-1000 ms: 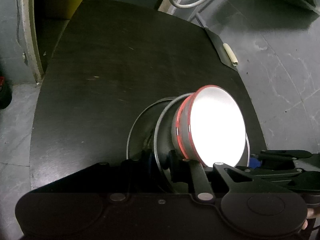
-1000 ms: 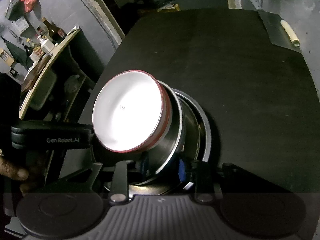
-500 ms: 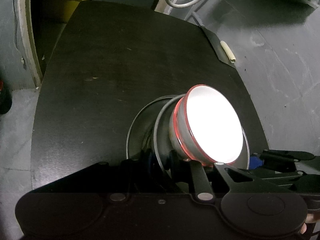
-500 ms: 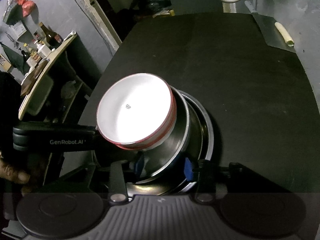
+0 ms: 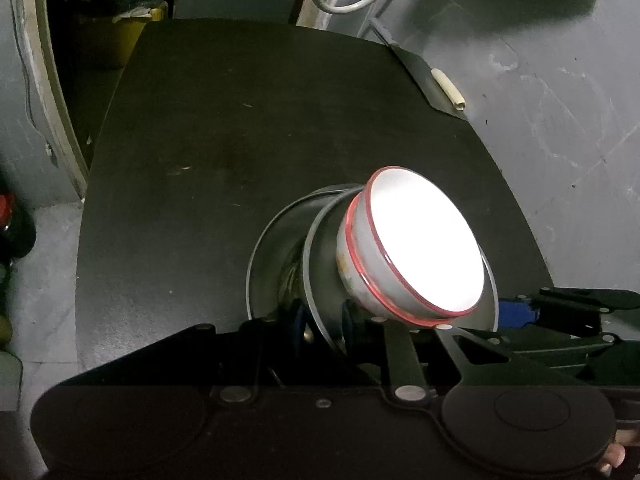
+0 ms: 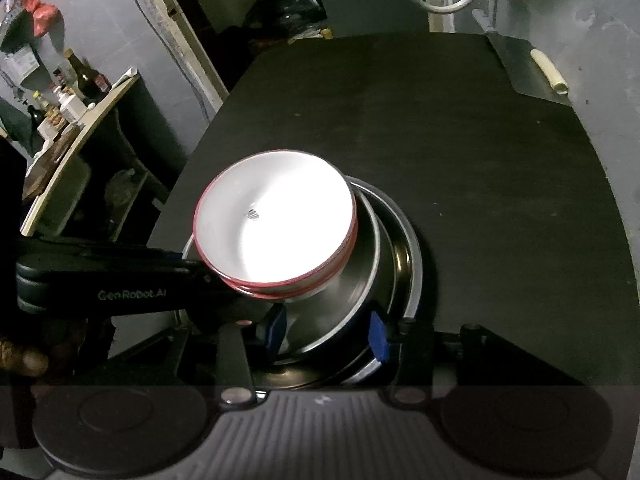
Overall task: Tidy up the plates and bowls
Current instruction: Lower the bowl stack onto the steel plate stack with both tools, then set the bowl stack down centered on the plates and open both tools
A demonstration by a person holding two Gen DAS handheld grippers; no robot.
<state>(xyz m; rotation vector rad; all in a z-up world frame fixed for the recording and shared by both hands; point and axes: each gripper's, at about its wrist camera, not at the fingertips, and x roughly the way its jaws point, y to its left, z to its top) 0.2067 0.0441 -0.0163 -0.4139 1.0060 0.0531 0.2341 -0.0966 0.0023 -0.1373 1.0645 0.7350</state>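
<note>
The jaws of the left gripper (image 5: 324, 322), just opening a little, still pinch the steel bowl's (image 5: 324, 280) rim; those of the right gripper (image 6: 328, 330) have spread wider and straddle the near rim without pressing. The white red-rimmed bowl (image 6: 276, 220) sits tilted inside the steel bowl, which rests on a steel plate (image 6: 414, 264) on the black bench (image 6: 480, 180). Beyond the stack lies a cleaver (image 6: 532, 68). Since a second ago, the white bowl has settled flatter.

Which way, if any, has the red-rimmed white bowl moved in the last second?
Yes. Against the dark table, the white bowl has tipped flatter, settling deeper into the steel bowl.
</note>
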